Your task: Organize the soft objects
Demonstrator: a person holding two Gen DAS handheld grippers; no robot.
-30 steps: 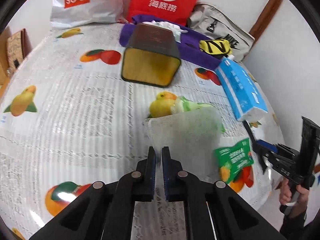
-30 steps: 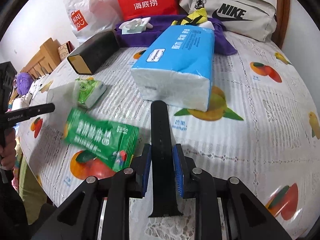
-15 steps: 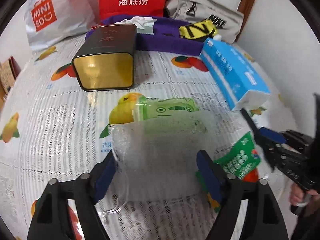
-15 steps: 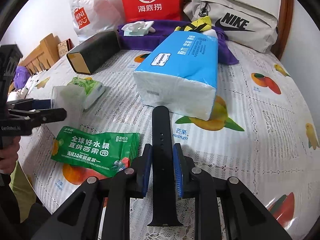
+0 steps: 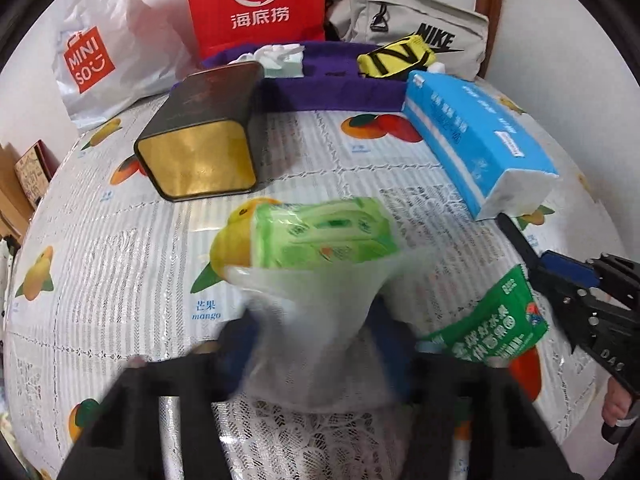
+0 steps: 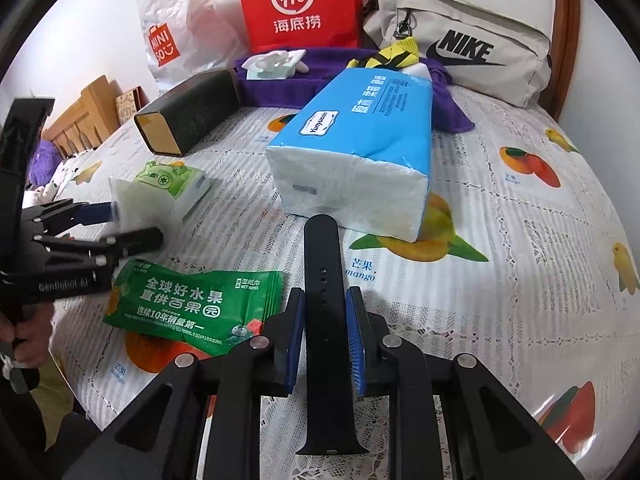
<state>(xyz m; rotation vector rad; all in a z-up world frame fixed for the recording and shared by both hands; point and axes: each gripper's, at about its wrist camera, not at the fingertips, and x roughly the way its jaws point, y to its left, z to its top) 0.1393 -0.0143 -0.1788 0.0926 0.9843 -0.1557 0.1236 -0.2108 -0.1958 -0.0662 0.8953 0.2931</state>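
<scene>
A counter [image 6: 520,208] under a white lace-pattern cloth printed with mangoes and other fruit fills both views, with a pale wall behind it and a red paper bag [image 6: 298,4], a white shopping bag [image 5: 100,56] and a beige Nike pouch [image 6: 460,40] lined up along the top of the frame. In the right wrist view the right claw [image 6: 325,340] is clamped on a black watch strap [image 6: 322,280], which runs straight up the middle of the frame, its long axis along the claw's fingers and its rounded far end just short of a blue tissue pack [image 6: 360,152]. That pack lies with its long axis running away toward the upper right, its white end facing the camera. At lower left a flat green wet-wipe packet [image 6: 192,304] lies on the cloth. In the left wrist view, which is blurred, the left claw [image 5: 316,344] has just been closing, with a thin translucent bag [image 5: 312,320] bunched between its fingers; I cannot tell whether the pads press it. A light green tissue packet [image 5: 324,236] sticks out of the bag's far mouth at the frame's centre, long axis left to right. A dark tin with a gold end [image 5: 200,140] lies at upper left.
</scene>
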